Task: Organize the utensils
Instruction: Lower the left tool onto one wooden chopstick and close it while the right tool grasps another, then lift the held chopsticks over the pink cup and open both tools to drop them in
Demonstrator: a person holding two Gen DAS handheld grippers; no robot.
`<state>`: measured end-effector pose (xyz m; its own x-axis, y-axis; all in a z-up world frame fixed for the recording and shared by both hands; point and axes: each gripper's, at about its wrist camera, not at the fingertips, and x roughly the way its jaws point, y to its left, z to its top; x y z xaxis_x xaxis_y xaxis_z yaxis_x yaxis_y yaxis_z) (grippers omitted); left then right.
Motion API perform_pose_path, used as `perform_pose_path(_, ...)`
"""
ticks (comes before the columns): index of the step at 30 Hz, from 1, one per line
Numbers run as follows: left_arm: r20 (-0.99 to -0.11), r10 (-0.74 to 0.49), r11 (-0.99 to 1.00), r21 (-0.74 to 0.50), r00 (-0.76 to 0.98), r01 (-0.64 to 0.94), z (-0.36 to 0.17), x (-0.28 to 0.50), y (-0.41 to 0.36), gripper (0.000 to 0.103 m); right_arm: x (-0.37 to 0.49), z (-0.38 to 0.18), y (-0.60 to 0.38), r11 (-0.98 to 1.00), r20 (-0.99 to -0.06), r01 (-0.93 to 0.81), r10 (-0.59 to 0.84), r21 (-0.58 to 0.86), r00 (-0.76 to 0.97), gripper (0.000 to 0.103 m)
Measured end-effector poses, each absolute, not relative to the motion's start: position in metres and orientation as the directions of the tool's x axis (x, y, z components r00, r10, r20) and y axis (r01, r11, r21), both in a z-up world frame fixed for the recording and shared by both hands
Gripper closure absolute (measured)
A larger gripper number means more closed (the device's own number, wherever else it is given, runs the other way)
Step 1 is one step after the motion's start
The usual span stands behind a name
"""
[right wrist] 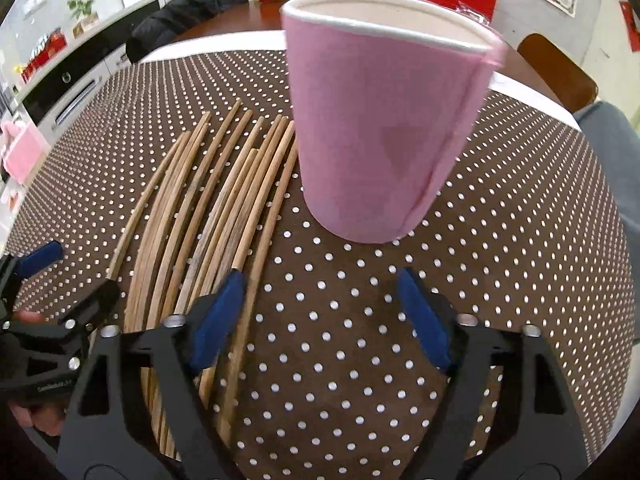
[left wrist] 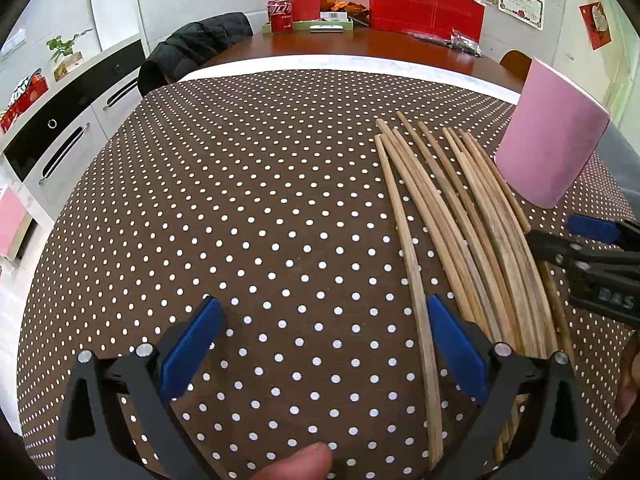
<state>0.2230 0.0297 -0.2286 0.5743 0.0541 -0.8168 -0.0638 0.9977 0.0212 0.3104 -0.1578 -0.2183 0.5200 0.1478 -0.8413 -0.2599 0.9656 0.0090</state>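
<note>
Pink cup [right wrist: 384, 128]: standing upright on the dotted cloth [left wrist: 260, 208], just right of the chopsticks; the little of its white inside that is showing is looking bare.
Chopsticks [left wrist: 452, 216]: about ten slim, round wooden sticks, worn and streaked, lying side by side on the cloth, none in the cup.
Cloth: brown fabric with small white dots, covering the table.
Left gripper [left wrist: 324, 344]: hovering with blue pads wide apart, gripping nothing; one stick is lying between them.
Right gripper [right wrist: 320, 312]: jaws standing apart over bare cloth, holding nothing.
Writing: red cans [left wrist: 280, 14] on the far table are carrying white script, too small to read.
</note>
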Motion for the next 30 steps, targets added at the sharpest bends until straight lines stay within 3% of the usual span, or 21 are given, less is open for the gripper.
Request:
perform_pose_path(7, -0.833, 0.045, 0.999, 0.04, 0.552, -0.022, -0.224, 0.251, 0.024, 0.003, 0.329, -0.219, -0.134, 0.961, -0.835, -0.275, 0.15, -0.001, 0.529, 0.065)
perform_pose_path(9, -0.841, 0.022, 1.0, 0.022, 0.541, -0.007, -0.224, 0.259, 0.024, 0.005, 0.331, -0.218, -0.128, 0.956, -0.832, -0.294, 0.163, 0.001, 0.529, 0.082)
perform_pose_path(11, -0.832, 0.003, 0.999, 0.022, 0.555, 0.028, -0.218, 0.262, 0.02, 0.031, 0.332, -0.217, -0.121, 0.953, -0.832, -0.304, 0.175, 0.008, 0.526, 0.097)
perform_pose_path(12, -0.829, 0.0, 0.999, 0.021, 0.559, 0.033, -0.216, 0.262, 0.019, 0.041, 0.33, -0.218, -0.12, 0.952, -0.832, -0.305, 0.182, 0.016, 0.524, 0.097)
perform_pose_path(14, -0.826, -0.002, 0.999, 0.022, 0.563, 0.036, -0.211, 0.263, 0.02, 0.089, 0.324, -0.219, -0.124, 0.951, -0.825, -0.305, 0.211, 0.049, 0.525, 0.097)
perform_pose_path(16, -0.831, -0.041, 0.999, -0.02, 0.554, 0.044, -0.209, 0.266, 0.025, 0.098, 0.314, -0.218, -0.135, 0.95, -0.813, -0.301, 0.239, 0.082, 0.531, 0.097)
perform_pose_path(22, -0.801, -0.106, 0.994, -0.099, 0.589, 0.045, -0.204, 0.258, 0.037, 0.098, 0.289, -0.212, -0.16, 0.931, -0.753, -0.293, 0.353, 0.22, 0.556, 0.097)
perform_pose_path(30, -0.659, -0.188, 0.98, -0.171, 0.728, 0.098, -0.154, 0.253, 0.035, 0.098, 0.258, -0.175, -0.189, 0.866, -0.591, -0.332, 0.498, 0.373, 0.635, 0.097)
